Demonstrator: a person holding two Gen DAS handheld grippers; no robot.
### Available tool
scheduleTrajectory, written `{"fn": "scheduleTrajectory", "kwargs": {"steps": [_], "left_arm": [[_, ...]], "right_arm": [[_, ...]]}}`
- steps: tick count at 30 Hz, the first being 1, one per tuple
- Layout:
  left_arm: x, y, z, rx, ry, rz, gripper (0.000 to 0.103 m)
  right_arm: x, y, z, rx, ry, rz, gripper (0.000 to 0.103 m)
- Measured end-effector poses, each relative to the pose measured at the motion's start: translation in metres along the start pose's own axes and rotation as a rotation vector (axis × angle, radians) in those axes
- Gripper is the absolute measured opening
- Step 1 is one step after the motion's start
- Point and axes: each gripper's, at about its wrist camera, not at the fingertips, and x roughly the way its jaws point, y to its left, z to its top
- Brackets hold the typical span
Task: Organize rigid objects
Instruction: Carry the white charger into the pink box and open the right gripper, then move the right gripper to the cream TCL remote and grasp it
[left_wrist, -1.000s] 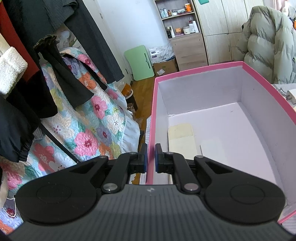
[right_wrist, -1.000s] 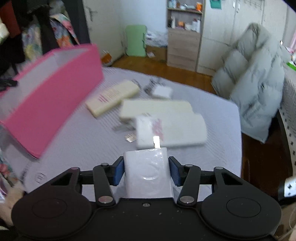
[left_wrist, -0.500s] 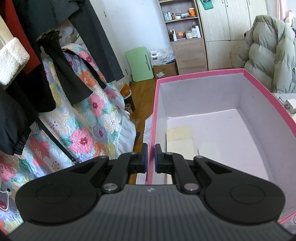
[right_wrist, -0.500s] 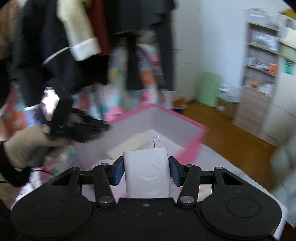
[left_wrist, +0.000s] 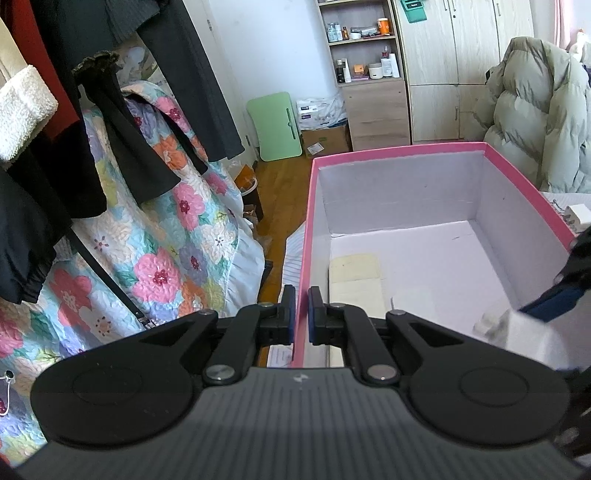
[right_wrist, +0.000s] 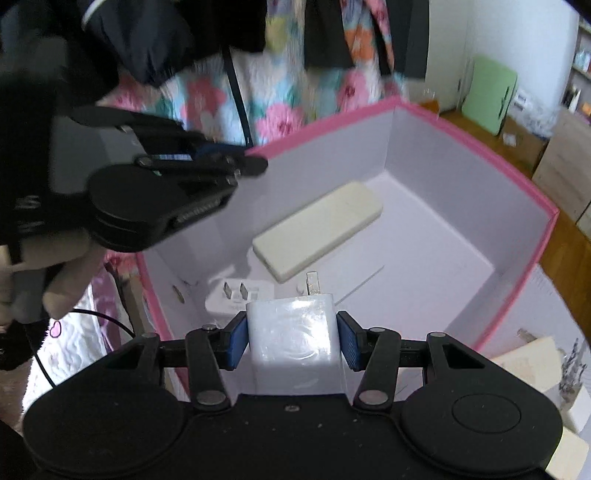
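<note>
A pink box (left_wrist: 399, 152) with a white inside stands on the bed. My left gripper (left_wrist: 301, 314) is shut on the box's left wall and shows in the right wrist view (right_wrist: 255, 164) too. My right gripper (right_wrist: 291, 338) is shut on a white charger plug (right_wrist: 295, 343) and holds it over the box's near side; it enters the left wrist view at the right edge (left_wrist: 532, 332). Inside the box lie a cream rectangular block (right_wrist: 317, 230) and a white plug adapter (right_wrist: 240, 297).
Hanging dark clothes (left_wrist: 110, 92) and a floral quilt (left_wrist: 166, 240) are left of the box. A padded grey-green jacket (left_wrist: 535, 118) and wooden cupboards (left_wrist: 424, 74) are behind it. Cream boxes (right_wrist: 535, 354) lie on the bed right of the box.
My right gripper has swung left from the bed's loose items to over the pink box, still holding the charger plug. My left gripper keeps its hold on the box wall.
</note>
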Motion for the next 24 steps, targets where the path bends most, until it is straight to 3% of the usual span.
{"fn": "scheduleTrajectory", "kwargs": {"steps": [4, 8, 12, 19, 24], "left_arm": [[0.0, 0.0, -0.001, -0.001, -0.001, -0.006, 0.005], [0.0, 0.0, -0.001, 0.001, 0.0, -0.012, 0.005], [0.0, 0.001, 0.0, 0.004, 0.002, -0.017, 0.005], [0.0, 0.001, 0.0, 0.007, 0.002, -0.019, 0.005], [0.001, 0.002, 0.002, 0.007, 0.001, -0.023, 0.005]], "right_arm": [[0.014, -0.004, 0.008, 0.039, 0.07, 0.029, 0.055], [0.017, -0.009, 0.01, 0.104, 0.085, 0.081, 0.057], [0.0, -0.017, 0.008, 0.169, 0.002, 0.078, 0.057], [-0.084, -0.064, -0.017, 0.335, -0.212, 0.055, 0.058], [-0.107, -0.114, -0.044, 0.503, -0.234, -0.042, 0.058]]}}
